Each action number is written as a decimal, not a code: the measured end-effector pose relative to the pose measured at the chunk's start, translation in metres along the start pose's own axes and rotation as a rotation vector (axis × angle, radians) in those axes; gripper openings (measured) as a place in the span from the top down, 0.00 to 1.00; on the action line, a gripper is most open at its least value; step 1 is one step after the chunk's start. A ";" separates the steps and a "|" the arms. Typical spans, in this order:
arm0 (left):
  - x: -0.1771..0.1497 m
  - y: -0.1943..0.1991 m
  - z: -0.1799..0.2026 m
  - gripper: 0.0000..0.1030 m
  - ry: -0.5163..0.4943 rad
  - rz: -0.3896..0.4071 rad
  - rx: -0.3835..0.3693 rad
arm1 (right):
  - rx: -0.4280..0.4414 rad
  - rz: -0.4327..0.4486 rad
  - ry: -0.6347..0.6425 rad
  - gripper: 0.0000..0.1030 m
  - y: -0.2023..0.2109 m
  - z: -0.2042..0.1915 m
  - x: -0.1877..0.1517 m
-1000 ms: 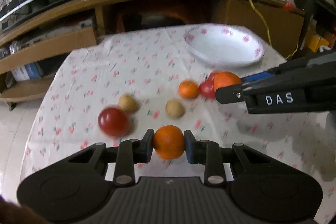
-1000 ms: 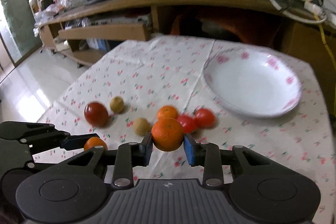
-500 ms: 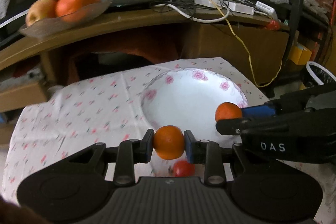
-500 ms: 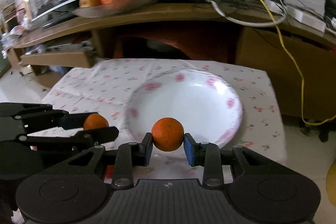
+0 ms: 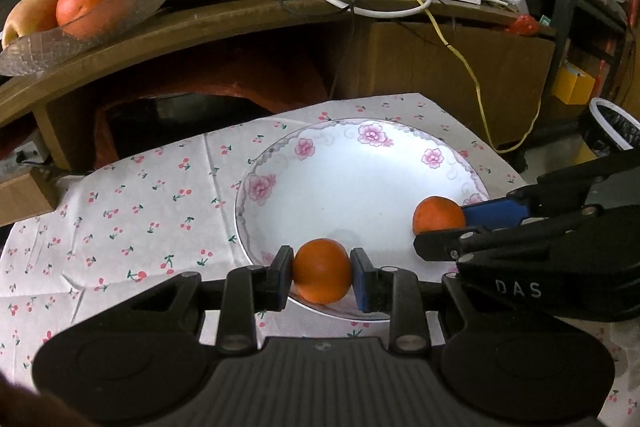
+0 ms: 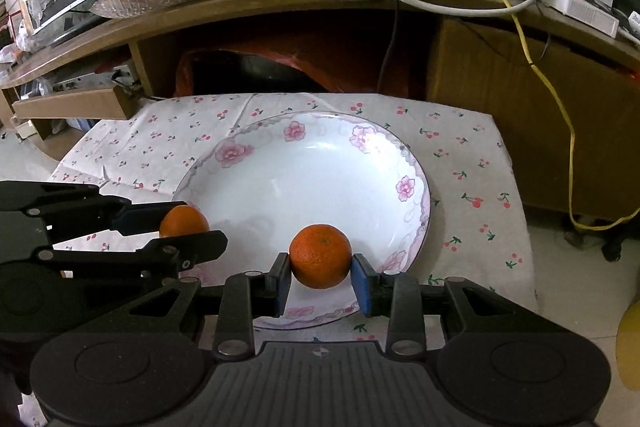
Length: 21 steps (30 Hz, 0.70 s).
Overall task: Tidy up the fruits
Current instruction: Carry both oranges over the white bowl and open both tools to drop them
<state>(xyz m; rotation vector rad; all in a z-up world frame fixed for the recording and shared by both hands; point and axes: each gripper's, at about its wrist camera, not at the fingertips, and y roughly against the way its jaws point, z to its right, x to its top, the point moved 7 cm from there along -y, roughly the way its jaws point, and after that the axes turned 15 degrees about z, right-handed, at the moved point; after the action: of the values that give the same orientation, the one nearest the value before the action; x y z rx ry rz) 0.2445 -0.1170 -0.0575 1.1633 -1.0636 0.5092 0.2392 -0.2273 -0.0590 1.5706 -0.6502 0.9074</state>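
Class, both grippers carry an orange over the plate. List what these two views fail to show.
- Left wrist view: the plate's near rim, behind the left gripper and its orange.
- Either view: whether the right gripper's orange touches the plate.
- The tablecloth near the camera, hidden by both grippers' bodies.

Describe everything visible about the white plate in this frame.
The plate is a round, shallow, glossy white dish, ceramic by its look, with pink flowers and a thin grey scroll border round the rim. It sits flat on the cherry-print tablecloth and holds nothing yet. Two oranges hang over its near side, the left orange in the left hand-held gripper and the right orange in the right hand-held gripper. Whether either touches it is unclear.
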 end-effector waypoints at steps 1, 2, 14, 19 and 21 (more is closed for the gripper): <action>0.000 -0.001 -0.001 0.66 -0.001 -0.003 0.002 | -0.002 0.001 0.003 0.67 0.000 0.000 0.000; -0.001 -0.002 -0.001 0.66 -0.001 -0.005 0.004 | -0.004 0.003 0.004 0.67 0.000 0.000 0.000; 0.007 0.009 -0.008 0.63 0.013 0.015 0.029 | -0.022 0.049 0.022 0.56 0.005 -0.002 0.010; 0.009 0.016 -0.013 0.62 0.020 0.018 0.038 | -0.026 0.065 0.042 0.55 0.008 -0.005 0.013; 0.011 0.018 -0.014 0.62 0.022 0.020 0.041 | -0.035 0.070 0.048 0.55 0.010 -0.006 0.014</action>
<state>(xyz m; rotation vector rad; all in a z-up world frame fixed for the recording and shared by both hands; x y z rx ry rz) 0.2408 -0.0993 -0.0398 1.1817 -1.0513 0.5605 0.2375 -0.2224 -0.0412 1.4982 -0.6868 0.9784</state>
